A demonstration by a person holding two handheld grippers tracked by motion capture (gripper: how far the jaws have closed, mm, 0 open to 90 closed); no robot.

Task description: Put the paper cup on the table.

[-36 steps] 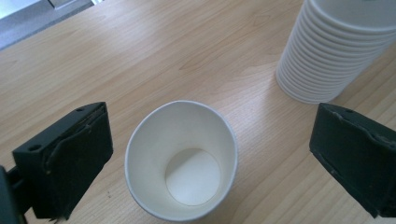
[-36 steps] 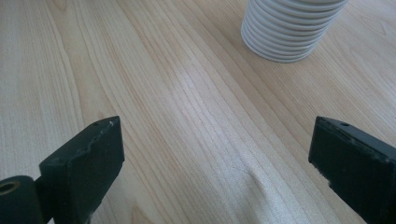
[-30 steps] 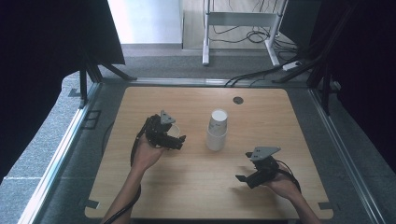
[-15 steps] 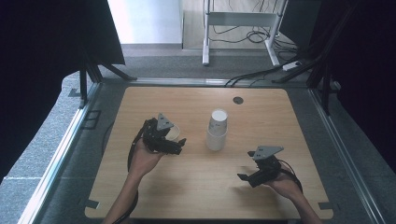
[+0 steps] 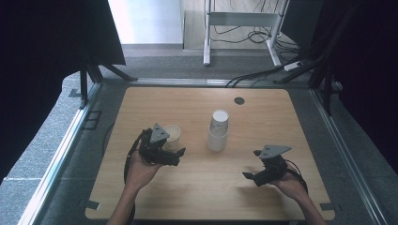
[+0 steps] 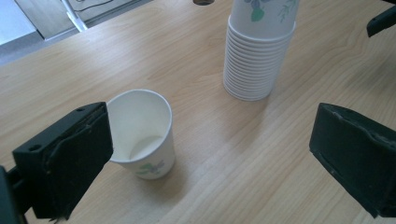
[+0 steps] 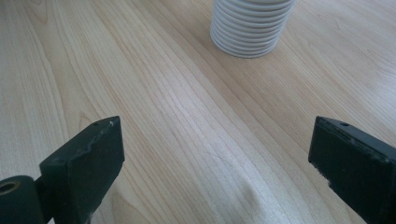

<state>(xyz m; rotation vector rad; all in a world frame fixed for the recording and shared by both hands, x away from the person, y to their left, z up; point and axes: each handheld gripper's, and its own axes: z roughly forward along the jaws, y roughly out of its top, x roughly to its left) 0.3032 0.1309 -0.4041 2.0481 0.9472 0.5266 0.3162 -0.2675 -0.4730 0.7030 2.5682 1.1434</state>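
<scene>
A single white paper cup (image 5: 172,134) (image 6: 141,134) stands upright and empty on the wooden table (image 5: 197,197), left of centre. My left gripper (image 5: 174,156) (image 6: 210,154) is open just in front of it, its left jaw beside the cup, nothing between the jaws. A tall stack of white paper cups (image 5: 218,131) (image 6: 258,51) (image 7: 250,25) stands at the table's middle, rims down. My right gripper (image 5: 251,177) (image 7: 219,172) is open low over bare wood at the front right, pointing toward the stack, well short of it.
A small dark round grommet (image 5: 239,100) sits in the table near its far edge. Metal rails (image 5: 75,136) run along both sides of the table. Cables and a white desk frame (image 5: 244,18) lie on the floor beyond it.
The left gripper drew back toward the front and a single cup now stands free on the table beside it. The right gripper shifted slightly.
</scene>
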